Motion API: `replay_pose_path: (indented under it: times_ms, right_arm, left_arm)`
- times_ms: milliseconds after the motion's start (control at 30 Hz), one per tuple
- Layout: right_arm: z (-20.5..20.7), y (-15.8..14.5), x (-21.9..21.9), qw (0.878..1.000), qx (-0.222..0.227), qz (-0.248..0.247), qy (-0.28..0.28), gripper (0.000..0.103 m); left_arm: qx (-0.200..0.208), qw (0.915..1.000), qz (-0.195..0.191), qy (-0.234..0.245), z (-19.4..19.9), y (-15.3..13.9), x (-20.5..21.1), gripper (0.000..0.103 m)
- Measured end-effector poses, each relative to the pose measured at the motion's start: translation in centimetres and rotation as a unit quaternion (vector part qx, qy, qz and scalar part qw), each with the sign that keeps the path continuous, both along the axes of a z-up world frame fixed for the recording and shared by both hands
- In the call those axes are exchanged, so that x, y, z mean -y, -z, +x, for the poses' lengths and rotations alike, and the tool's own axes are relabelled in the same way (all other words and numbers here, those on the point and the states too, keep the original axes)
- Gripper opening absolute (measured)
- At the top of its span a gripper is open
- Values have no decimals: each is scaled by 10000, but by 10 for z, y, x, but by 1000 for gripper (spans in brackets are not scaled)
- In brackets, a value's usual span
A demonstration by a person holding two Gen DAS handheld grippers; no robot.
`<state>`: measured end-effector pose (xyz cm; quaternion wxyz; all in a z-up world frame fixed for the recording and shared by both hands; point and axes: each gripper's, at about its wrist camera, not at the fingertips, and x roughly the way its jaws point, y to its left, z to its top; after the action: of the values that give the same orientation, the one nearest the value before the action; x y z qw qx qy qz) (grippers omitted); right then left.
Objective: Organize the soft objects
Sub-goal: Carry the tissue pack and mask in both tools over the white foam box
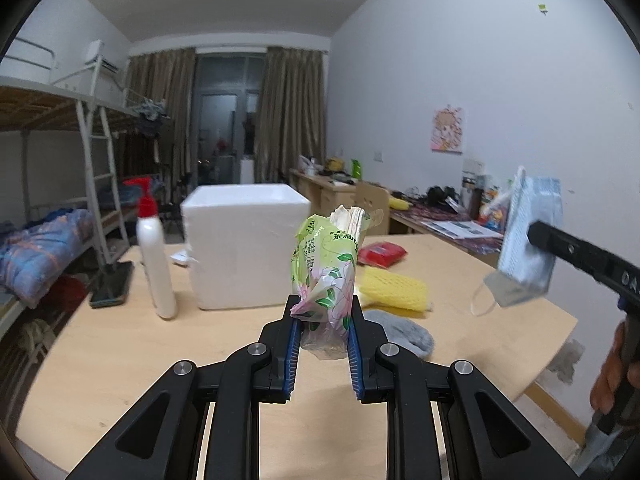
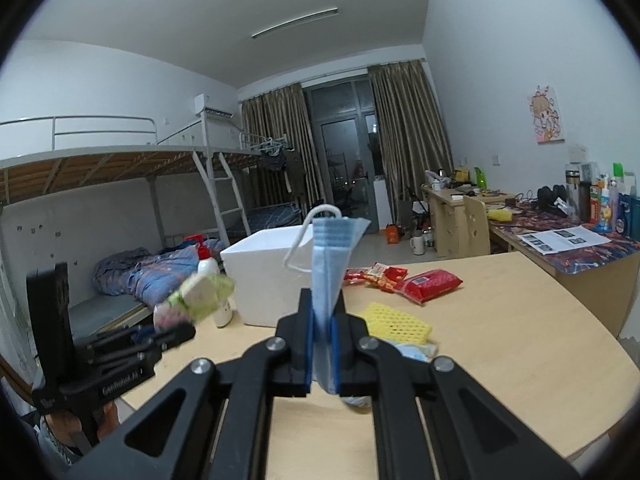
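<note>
Tissue pack [image 1: 325, 276], green and flowered, stands upright between the blue pads of my left hand-held gripper [image 1: 322, 320], which is closed on its lower end; the pack's long axis runs up and away from me, its open top leaning toward the far side. Face mask [image 2: 330, 276], a folded blue one, is pinched edge-on in my right hand-held gripper [image 2: 323, 320], whose jaws are fully closed on it; its long axis is vertical, and the white ear loop [image 2: 310, 236] curls off to the left at the top. Both soft things are carried clear above the worktop [image 1: 120, 344].

Straight ahead of both stands the white foam box [image 1: 244, 244], seemingly open at the top, which I judge to be the likely place for them. It lies far and slightly left of the tissue pack, and far and left of the mask, so my left hand is the nearer.

Beside the box on the left stands a white pump bottle [image 1: 154, 256]. To its right lie a yellow foam net [image 1: 394, 290], a grey cloth [image 1: 404, 334] and a red packet [image 1: 382, 254], all resting on the worktop.
</note>
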<state>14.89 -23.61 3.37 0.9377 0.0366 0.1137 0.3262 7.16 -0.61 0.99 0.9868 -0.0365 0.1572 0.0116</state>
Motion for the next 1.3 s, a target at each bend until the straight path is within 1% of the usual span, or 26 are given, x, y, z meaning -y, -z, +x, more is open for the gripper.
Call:
replay_pose_path:
  times_ms: [133,400,633,767,900,1067,1300]
  right_arm:
    - [1,-2,-5,10000,21,-42,-85,10]
    - [4,-3,-23,9993,22,-108,-362,10]
    - [1,-3,-50,9972,24,-190,-724,10]
    - [2,-4,-68,9949,-1,-231,-981,10]
    - [0,-8,-80,9935,35,-260,-1110,10]
    - [4,-15,-90,9925,76,-322,-1179,10]
    - [17,-29,-105,9914,133,-403,-1236,10]
  left_arm:
    - [171,9995,72,-254,-9,-9,-8,22]
    - [273,9980,198,-538,-25,-23,-21,22]
    - [405,9953,293,-829,-41,-33,-34,22]
    - [420,9937,335,-985,-49,-37,-42,22]
    - [363,9924,322,-1132,-50,-39,-51,22]
    - [324,9928,314,-1106,-45,-43,-59,22]
    - [285,9935,361,-1037,-28,-55,-62,22]
